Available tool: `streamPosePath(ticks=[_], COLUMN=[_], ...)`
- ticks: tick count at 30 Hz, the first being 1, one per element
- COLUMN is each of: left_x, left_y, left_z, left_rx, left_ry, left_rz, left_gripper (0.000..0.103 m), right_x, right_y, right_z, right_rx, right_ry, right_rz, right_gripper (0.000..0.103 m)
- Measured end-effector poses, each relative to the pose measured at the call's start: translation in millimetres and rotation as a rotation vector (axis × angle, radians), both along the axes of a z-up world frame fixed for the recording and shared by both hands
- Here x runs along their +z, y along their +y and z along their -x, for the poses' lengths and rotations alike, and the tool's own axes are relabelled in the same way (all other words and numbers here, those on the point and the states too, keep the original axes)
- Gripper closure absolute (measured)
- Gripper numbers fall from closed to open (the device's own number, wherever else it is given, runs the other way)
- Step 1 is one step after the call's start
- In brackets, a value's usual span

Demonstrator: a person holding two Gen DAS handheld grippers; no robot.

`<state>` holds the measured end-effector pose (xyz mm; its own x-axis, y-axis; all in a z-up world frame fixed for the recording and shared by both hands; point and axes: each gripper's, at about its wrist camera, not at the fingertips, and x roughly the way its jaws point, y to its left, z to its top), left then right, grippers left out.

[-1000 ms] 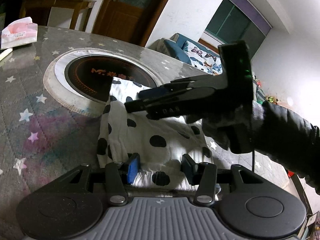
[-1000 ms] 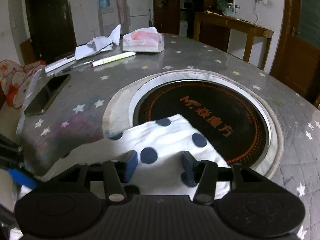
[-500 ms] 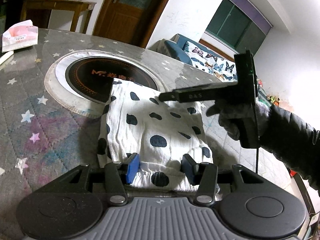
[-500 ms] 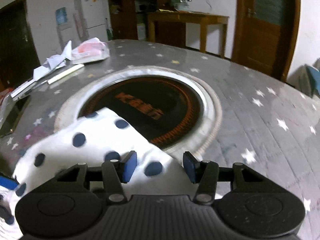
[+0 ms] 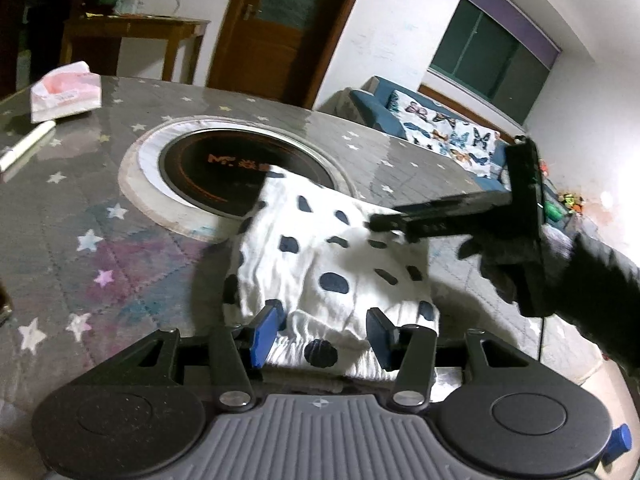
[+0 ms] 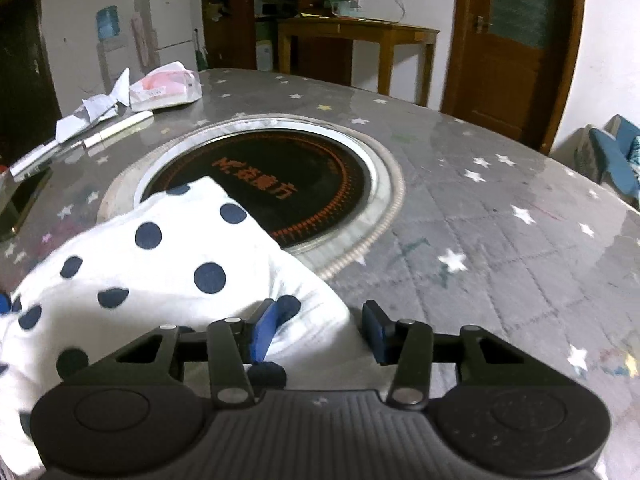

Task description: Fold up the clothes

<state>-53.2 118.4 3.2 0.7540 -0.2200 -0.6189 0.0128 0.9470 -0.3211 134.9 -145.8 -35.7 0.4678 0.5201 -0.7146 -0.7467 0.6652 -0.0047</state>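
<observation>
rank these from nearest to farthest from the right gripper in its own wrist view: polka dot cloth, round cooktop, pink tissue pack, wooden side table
1. polka dot cloth: under and left of the right gripper, whose jaws are closing, cloth between them.
2. round cooktop: just beyond, mid-table, its near-left part under the cloth's corner.
3. pink tissue pack: far left table edge.
4. wooden side table: off the table, by the back wall.

The right tongs (image 6: pixel 316 330) point down at the surface (image 6: pixel 500 240), jaws closing. The cloth's (image 6: pixel 168 264) edge lies between them; the left pad (image 6: pixel 264 332) sits over the fabric and the right pad is clear of it. The cloth spreads left of the tongs. Ahead of them its far corner overlaps the hob (image 6: pixel 288 176). Far ahead on the left lie a tissue pack (image 6: pixel 164 86), a pen (image 6: pixel 118 131) and paper (image 6: pixel 92 110).
</observation>
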Motion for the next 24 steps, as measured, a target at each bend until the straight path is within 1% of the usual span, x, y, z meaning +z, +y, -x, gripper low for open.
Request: streamPosePath(ticks=[4, 6, 7, 9, 14, 19, 24], left_x=[2.3, 3.7, 4.2, 4.0, -2.5, -7.8, -13.5], left_y=[-2.5, -6.0, -7.4, -7.6, -2.7, -2.8, -1.8], left_z=[4.4, 7.7, 9.9, 14.4, 20.9, 18.7, 9.2], left_rx=[0.046, 0.081, 0.101, 0.130, 0.161, 0.148, 0.119], left_ry=[-0.001, -0.005, -0.007, -0.002, 0.040, 0.055, 0.073], left_rz=[-0.015, -0.042, -0.056, -0.065, -0.028, 0.011, 0.062], left_gripper=[0.049, 0.046, 0.042, 0.041, 0.041, 0.043, 0.053], right_x=[1.5, 2.3, 2.7, 2.7, 1.7, 0.2, -1.7], right_y=[-16.6, -24.2, -28.0, -36.1, -59.8, -76.6, -91.3], right_z=[12.2, 19.7, 23.7, 32.1, 49.8, 65.9, 77.9], right_rx=[-0.034, -0.052, -0.060, -0.080, -0.133, -0.183, -0.233], right_ry=[-0.003, -0.013, -0.021, -0.034, -0.036, -0.048, -0.045], right_rz=[0.010, 0.019, 0.024, 0.030, 0.018, 0.005, -0.026], right_gripper=[0.057, 0.057, 0.057, 0.057, 0.056, 0.056, 0.054])
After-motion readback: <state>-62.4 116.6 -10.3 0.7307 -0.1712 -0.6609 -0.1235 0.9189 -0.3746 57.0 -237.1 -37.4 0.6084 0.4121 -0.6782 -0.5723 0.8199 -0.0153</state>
